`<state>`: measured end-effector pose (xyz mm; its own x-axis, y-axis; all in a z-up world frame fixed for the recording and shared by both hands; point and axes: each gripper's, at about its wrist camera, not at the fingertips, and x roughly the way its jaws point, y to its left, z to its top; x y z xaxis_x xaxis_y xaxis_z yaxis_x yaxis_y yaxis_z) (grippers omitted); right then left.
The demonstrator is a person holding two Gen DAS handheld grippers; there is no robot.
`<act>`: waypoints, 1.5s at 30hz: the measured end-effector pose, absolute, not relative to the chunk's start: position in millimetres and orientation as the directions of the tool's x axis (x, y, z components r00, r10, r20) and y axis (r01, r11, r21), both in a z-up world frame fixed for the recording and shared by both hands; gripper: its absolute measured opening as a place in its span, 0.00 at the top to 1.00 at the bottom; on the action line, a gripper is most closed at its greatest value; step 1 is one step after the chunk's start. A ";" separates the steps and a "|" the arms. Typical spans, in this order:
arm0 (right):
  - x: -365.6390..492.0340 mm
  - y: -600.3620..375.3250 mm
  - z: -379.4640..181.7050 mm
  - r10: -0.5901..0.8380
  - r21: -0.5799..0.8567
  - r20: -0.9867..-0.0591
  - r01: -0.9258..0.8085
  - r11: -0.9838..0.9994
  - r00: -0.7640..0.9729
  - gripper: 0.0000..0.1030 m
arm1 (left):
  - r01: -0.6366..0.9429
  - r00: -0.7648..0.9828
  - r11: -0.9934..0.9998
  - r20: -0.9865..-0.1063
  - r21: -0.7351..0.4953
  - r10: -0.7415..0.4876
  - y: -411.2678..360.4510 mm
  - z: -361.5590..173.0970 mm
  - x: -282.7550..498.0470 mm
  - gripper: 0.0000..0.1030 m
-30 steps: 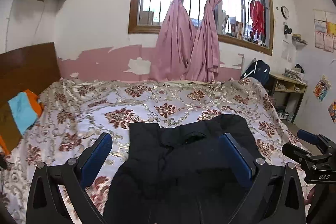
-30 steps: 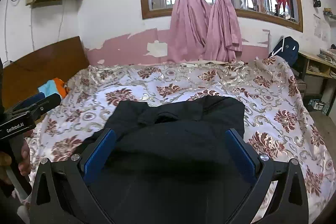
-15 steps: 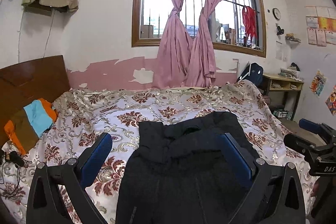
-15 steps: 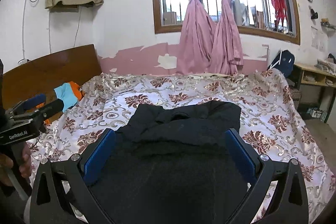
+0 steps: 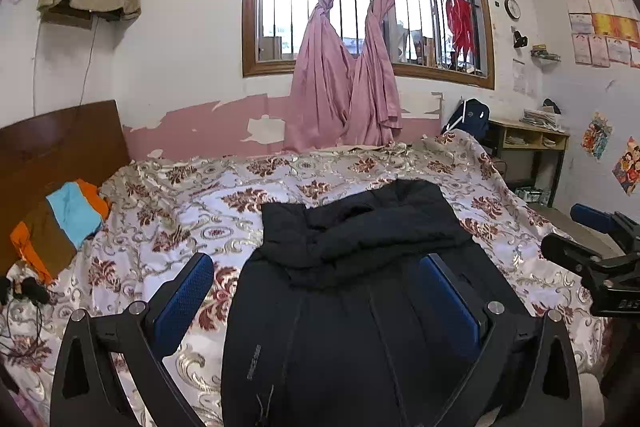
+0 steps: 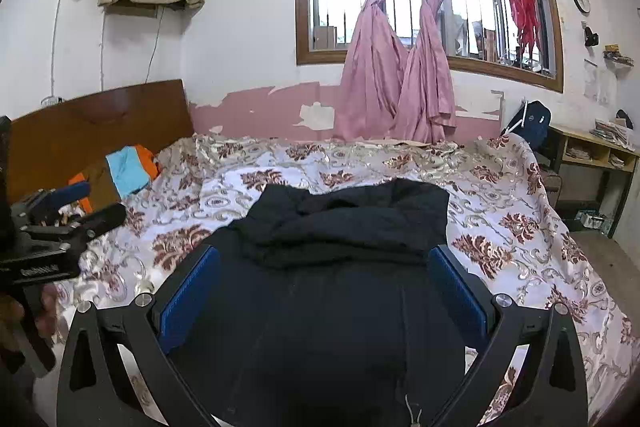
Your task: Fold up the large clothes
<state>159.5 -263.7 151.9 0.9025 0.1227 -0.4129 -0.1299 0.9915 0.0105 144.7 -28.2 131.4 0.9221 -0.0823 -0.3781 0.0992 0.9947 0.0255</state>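
While the black jacket (image 5: 360,287) lies on the bedspread (image 5: 200,211), left claw (image 5: 316,291) and right claw (image 6: 324,291) gape wide, holding nothing.

We hold our left gripper (image 5: 316,291) level and pointing forward, its jaws spread wide, the blue pads (image 5: 182,301) well apart with nothing between them. Our right gripper (image 6: 324,291) sits the same way, jaws wide, blue pads (image 6: 460,291) gripping nothing. Each gripper shows at the edge of the other's view, side by side and apart. Part of our left hand (image 6: 28,315) wraps the left gripper's handle.
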 end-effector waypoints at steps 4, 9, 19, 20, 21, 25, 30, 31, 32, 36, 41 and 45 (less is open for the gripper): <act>154.4 -264.4 138.4 0.096 0.004 -0.418 -0.104 0.995 0.903 0.02 | 0.080 0.923 0.995 -0.380 0.052 -0.054 -23.1 122.0 138.9 0.00; 144.8 -269.0 126.6 0.073 0.022 -0.418 -0.071 0.997 0.906 0.02 | 0.073 0.918 0.996 -0.394 0.058 -0.044 -17.9 109.7 134.1 0.00; 129.1 -271.7 101.1 0.051 0.019 -0.435 -0.048 0.999 0.899 0.02 | 0.095 0.901 0.995 -0.429 0.039 -0.069 -10.0 76.4 124.4 0.00; 128.4 -272.1 98.4 0.050 0.019 -0.440 -0.046 0.999 0.897 0.02 | 0.101 0.897 0.994 -0.435 0.038 -0.074 -8.5 72.3 123.3 0.00; 127.5 -272.6 94.1 0.047 0.017 -0.447 -0.044 0.999 0.893 0.02 | 0.106 0.895 0.994 -0.440 0.037 -0.079 -6.9 69.3 122.7 0.00; 124.6 -271.0 77.0 0.032 -0.021 -0.486 -0.048 0.999 0.873 0.02 | 0.134 0.881 0.989 -0.463 0.055 -0.093 -0.2 51.8 119.1 0.00; 120.5 -272.5 57.6 0.018 -0.058 -0.554 -0.060 0.997 0.832 0.02 | 0.164 0.849 0.983 -0.519 0.083 -0.098 3.4 25.5 115.5 0.00; 120.0 -274.2 54.3 0.018 -0.054 -0.566 -0.059 0.997 0.824 0.02 | 0.169 0.840 0.982 -0.533 0.084 -0.099 3.3 20.3 115.7 0.00; 119.2 -276.4 50.0 0.018 -0.048 -0.578 -0.056 0.997 0.816 0.02 | 0.175 0.825 0.982 -0.556 0.078 -0.103 2.5 12.9 116.5 0.00; 119.7 -280.9 32.2 0.029 -0.016 -0.644 -0.052 0.999 0.764 0.02 | 0.212 0.767 0.976 -0.627 0.044 -0.138 -2.1 -7.5 118.3 0.00; 119.4 -277.6 5.4 0.052 -0.007 -0.734 -0.085 0.996 0.678 0.02 | 0.245 0.715 0.966 -0.688 0.084 -0.122 -7.7 -31.3 116.0 0.00; 116.0 -274.9 -9.6 0.009 -0.058 -0.768 -0.084 0.995 0.641 0.02 | 0.257 0.664 0.959 -0.743 0.120 -0.085 -6.6 -48.2 118.0 0.00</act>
<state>116.0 -274.9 -9.6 0.6407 0.0092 -0.7678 -0.0840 0.9948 -0.0582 118.0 -6.6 -48.2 0.6642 -0.0855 -0.7426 0.2570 0.9590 0.1195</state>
